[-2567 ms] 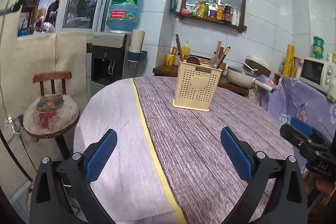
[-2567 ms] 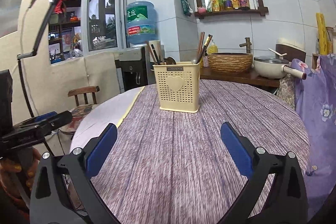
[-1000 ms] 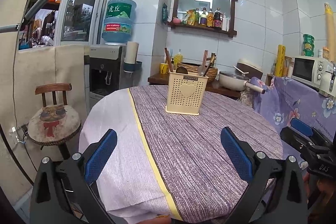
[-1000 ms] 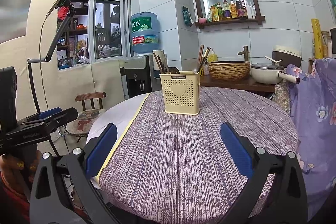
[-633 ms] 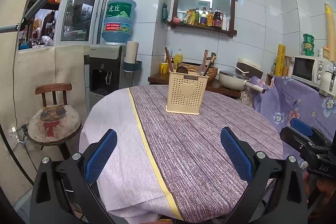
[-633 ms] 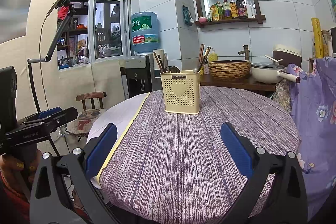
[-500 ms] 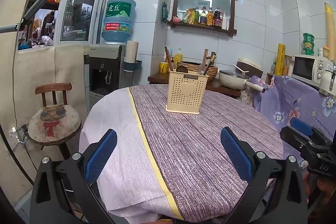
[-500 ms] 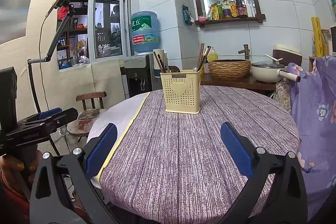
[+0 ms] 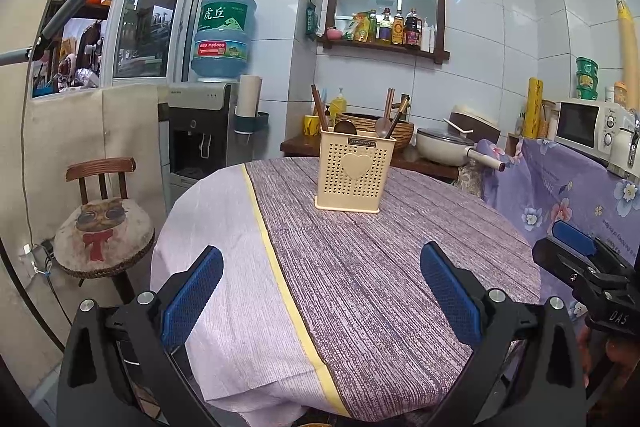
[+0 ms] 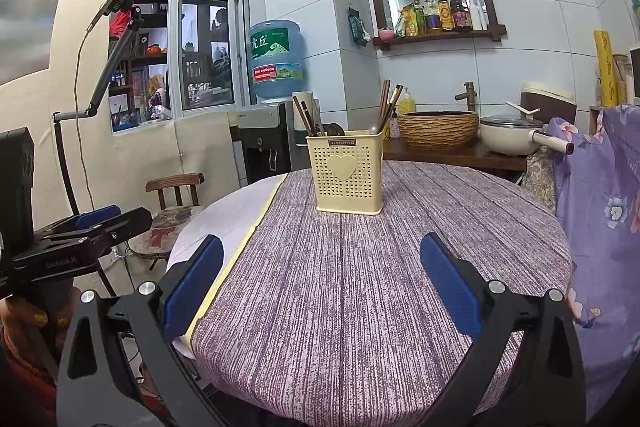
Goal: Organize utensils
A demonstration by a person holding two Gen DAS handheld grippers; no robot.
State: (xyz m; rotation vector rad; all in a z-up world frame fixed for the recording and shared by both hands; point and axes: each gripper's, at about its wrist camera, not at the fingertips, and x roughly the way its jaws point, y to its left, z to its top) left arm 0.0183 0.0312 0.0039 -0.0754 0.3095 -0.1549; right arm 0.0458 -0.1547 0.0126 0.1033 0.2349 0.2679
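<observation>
A: Where's the utensil holder (image 9: pixel 349 174)?

B: Straight ahead of the left gripper (image 9: pixel 320 291), well beyond its fingertips, standing upright on the round table (image 9: pixel 360 267), heart face toward the camera. From the right gripper (image 10: pixel 320 287) it sits ahead and slightly right of centre.

A: And the utensils?

B: Chopsticks (image 10: pixel 389 105) and spoons (image 9: pixel 382 125) stand handle-up inside, long axes near vertical, leaning outward.

A: The claws?

B: Both spread wide, blue pads (image 9: pixel 192 295) apart, holding nothing.
</observation>
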